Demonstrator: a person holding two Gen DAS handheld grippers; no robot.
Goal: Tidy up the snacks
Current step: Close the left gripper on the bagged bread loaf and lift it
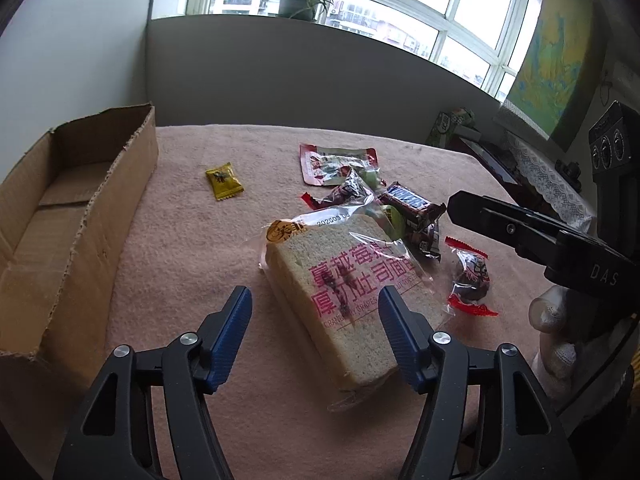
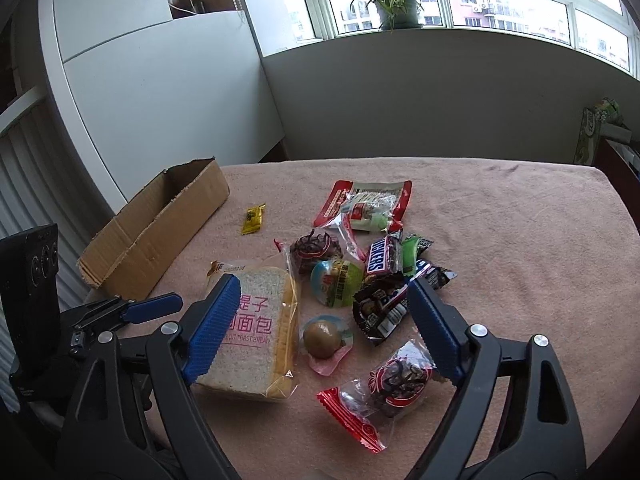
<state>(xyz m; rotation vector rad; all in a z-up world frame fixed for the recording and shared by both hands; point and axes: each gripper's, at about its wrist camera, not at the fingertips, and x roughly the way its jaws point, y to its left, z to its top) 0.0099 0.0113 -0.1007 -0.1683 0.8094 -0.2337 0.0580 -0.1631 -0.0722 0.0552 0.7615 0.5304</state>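
- My counter [image 2: 520, 240] wears a pink towel; windows and a potted plant [image 2: 396, 4] behind; a cardboard box [image 1: 60, 220] sits left
- My left hand-held gripper [image 1: 316, 320] gapes, unclenched, around the bread pack [image 1: 344, 300], pads not touching; my right hand-held gripper [image 2: 320, 316] hangs released over the snack pile [image 2: 360, 272]

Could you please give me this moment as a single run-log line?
stage: approach | left gripper: open over toast bread pack | right gripper: open above snack pile | cardboard box: no snacks visible inside
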